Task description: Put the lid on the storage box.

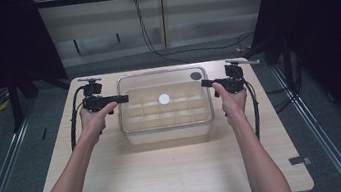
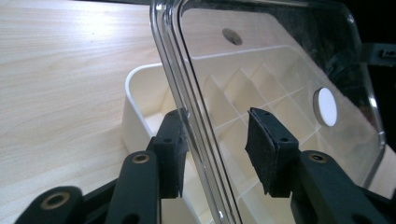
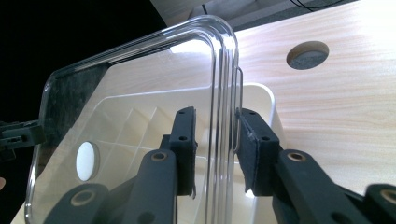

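- Holding the clear lid (image 1: 164,98) between my two grippers, I think I am lifting it off or setting it on the white box (image 1: 167,121) under it.
- My left gripper (image 2: 217,149) has its jaws apart around the lid's edge.
- My right gripper (image 3: 217,149) sits the same way; I cannot tell if it pinches.
- Next, I guess both should squeeze and move together, level, over the table (image 1: 179,175).

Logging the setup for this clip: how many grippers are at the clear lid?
2: the left gripper at the clear plastic lid's left edge, the right gripper at its right edge, over the cream divided box.
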`<action>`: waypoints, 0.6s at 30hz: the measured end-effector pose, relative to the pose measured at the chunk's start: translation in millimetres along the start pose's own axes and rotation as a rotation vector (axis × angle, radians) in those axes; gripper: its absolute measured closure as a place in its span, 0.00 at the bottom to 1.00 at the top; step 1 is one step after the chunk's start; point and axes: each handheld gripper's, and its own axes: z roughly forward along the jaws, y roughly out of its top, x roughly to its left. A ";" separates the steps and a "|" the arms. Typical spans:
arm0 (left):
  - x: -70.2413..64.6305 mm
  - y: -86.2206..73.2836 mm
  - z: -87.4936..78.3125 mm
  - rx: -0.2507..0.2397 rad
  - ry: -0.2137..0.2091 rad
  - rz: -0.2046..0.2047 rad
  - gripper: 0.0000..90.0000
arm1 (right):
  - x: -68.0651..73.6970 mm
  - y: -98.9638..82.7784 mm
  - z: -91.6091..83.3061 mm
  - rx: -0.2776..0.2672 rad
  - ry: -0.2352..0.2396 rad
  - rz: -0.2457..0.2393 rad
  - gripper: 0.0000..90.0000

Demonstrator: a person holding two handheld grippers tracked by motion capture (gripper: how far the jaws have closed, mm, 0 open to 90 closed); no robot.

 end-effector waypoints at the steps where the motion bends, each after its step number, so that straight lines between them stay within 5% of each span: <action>1: 0.9 -0.2 1.1 0.010 0.008 0.012 0.63 | -0.6 -0.3 1.1 0.001 -0.003 0.003 0.77; 18: 9.3 -9.5 9.7 0.029 0.008 -0.016 0.62 | -10.2 -6.8 16.6 0.038 -0.033 0.030 0.74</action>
